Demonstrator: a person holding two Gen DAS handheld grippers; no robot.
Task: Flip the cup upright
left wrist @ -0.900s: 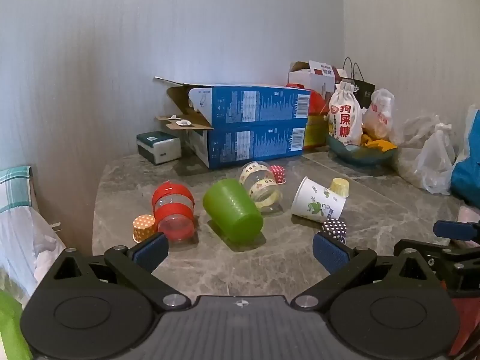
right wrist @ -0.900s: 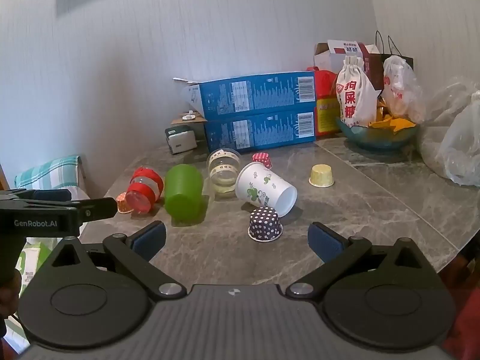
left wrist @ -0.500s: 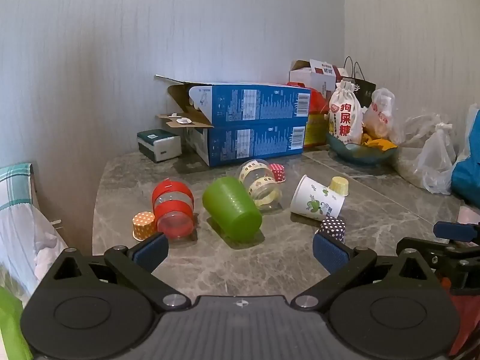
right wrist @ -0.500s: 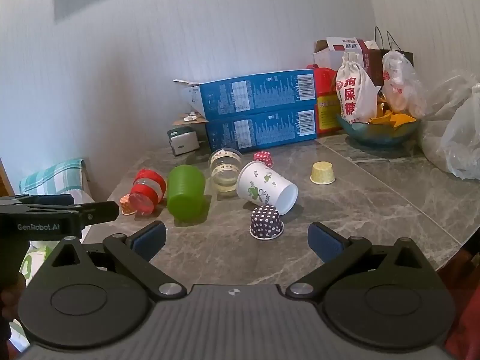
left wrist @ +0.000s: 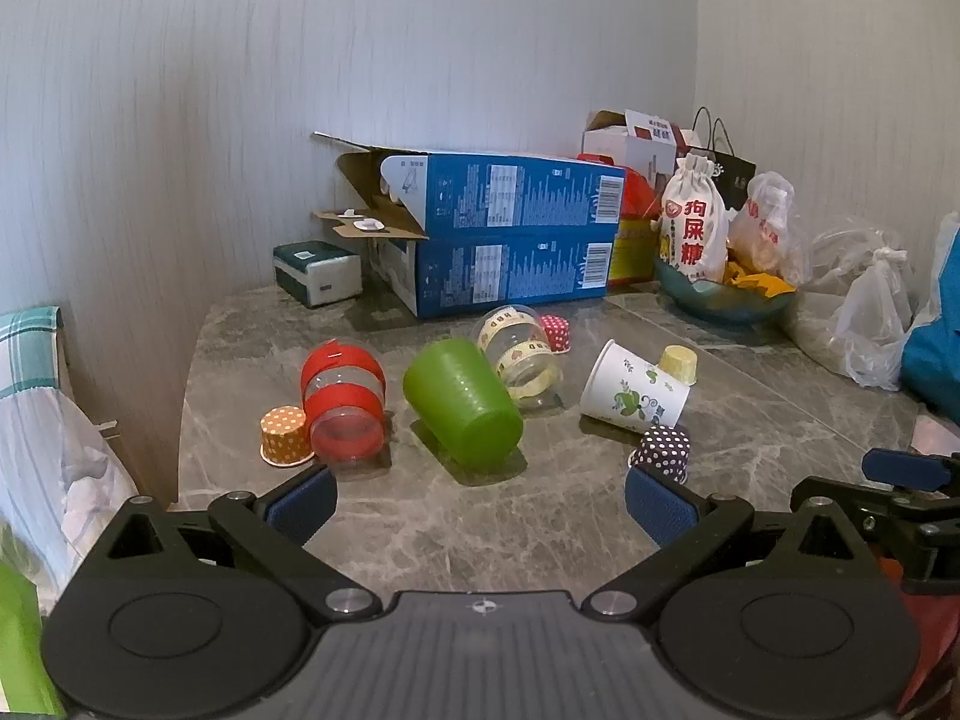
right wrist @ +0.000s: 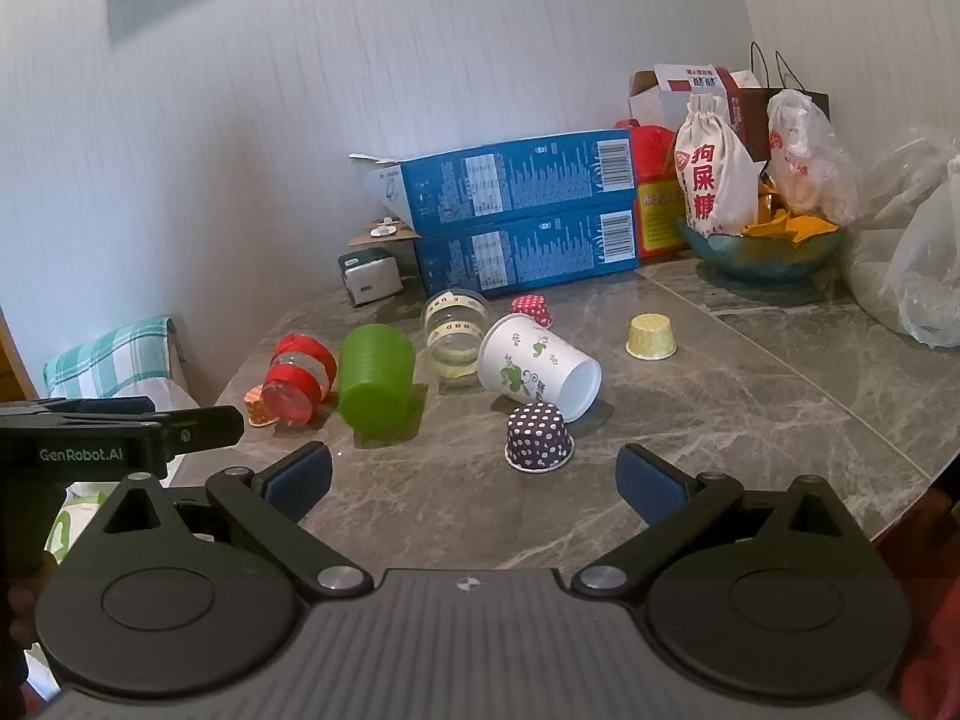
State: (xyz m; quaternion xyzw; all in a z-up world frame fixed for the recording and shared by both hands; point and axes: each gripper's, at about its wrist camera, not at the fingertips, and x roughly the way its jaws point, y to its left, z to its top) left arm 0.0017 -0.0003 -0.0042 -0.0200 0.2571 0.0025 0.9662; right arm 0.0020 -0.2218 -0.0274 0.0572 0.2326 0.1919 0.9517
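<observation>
Both tools hang back off the counter (right wrist: pixel 750 372) with fingers spread wide and nothing between them, left tool (left wrist: pixel 480 501) squared up on the green cup (left wrist: pixel 462 399) lying on its side just ahead, right tool (right wrist: pixel 474 477) facing the tipped paper cup (right wrist: pixel 537 363).

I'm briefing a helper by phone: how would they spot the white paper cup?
On the grey marble table, before the stacked blue boxes, cups lie tipped over. The white paper cup lies rightmost on its side; only it has green leaf prints.
</observation>
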